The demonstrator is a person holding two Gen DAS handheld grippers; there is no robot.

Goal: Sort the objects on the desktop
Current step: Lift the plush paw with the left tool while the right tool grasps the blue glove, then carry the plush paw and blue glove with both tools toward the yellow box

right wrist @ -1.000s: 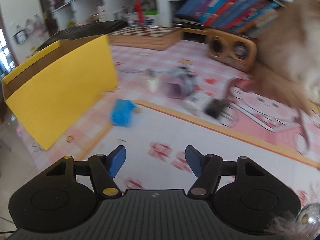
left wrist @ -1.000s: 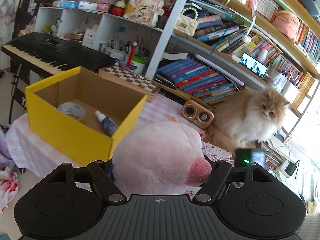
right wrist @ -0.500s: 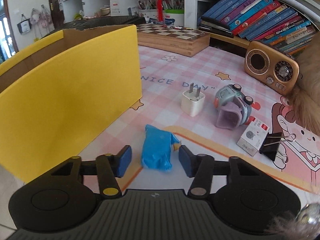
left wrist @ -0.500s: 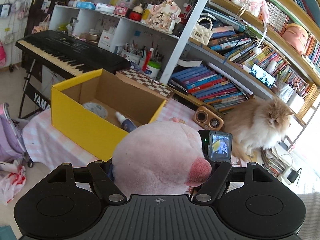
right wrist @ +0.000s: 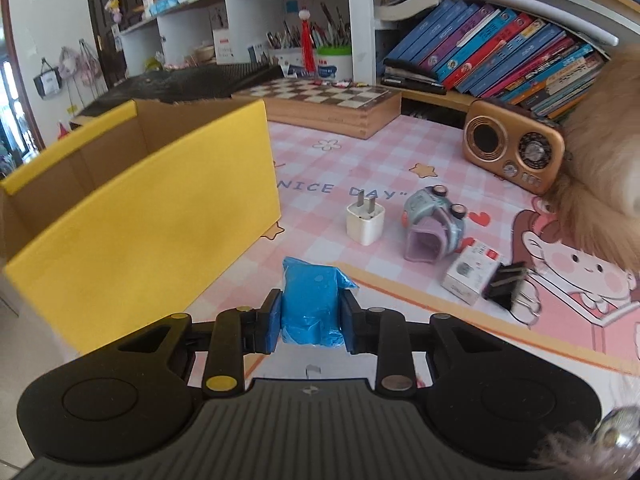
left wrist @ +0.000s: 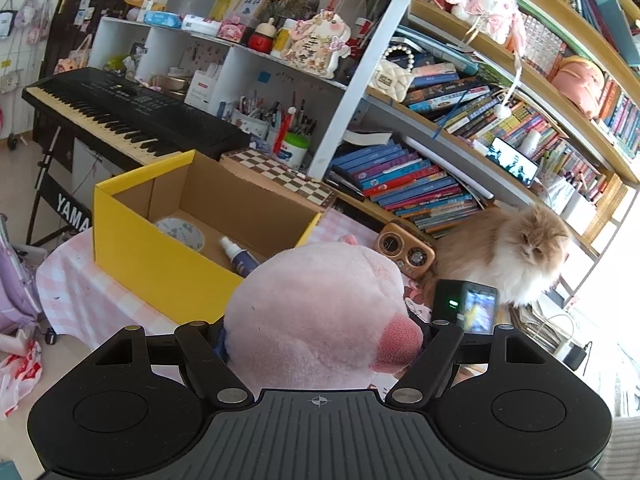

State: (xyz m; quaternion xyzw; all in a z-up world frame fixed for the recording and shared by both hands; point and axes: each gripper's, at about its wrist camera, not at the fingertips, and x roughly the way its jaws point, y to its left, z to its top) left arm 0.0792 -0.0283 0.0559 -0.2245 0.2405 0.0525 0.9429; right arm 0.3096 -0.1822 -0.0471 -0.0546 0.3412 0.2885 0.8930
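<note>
Right now the left gripper (left wrist: 320, 332) has its fingers (left wrist: 200, 354) spread wide around a pink plush toy (left wrist: 316, 312), which fills the whole gap between them and bulges up and forward past their tips; the plush presses against both sides, so it is gripped. Ahead of those fingers and to their left stands the yellow cardboard box (left wrist: 160, 256), open at the top, with a roll of tape (left wrist: 180, 232) and a small spray bottle (left wrist: 240, 258) lying on its floor. Ahead and to the right sits a long-haired orange and white cat (left wrist: 508, 256), with a small retro radio (left wrist: 406, 254) just beside it. The right gripper (right wrist: 310, 322) has just been closing its jaws, and its blue fingers (right wrist: 271, 322) now pinch a blue plastic packet (right wrist: 314, 300) from both sides, the packet standing upright between them and rising above their tips. To the left of these fingers is the same yellow box, seen from outside. Farther ahead and to the right, on the pink checked tabletop (right wrist: 360, 160), lie a white plug adapter (right wrist: 365, 222), a grey and purple toy (right wrist: 430, 228), a small white carton (right wrist: 472, 272) and a black binder clip (right wrist: 506, 286) touching it.
</note>
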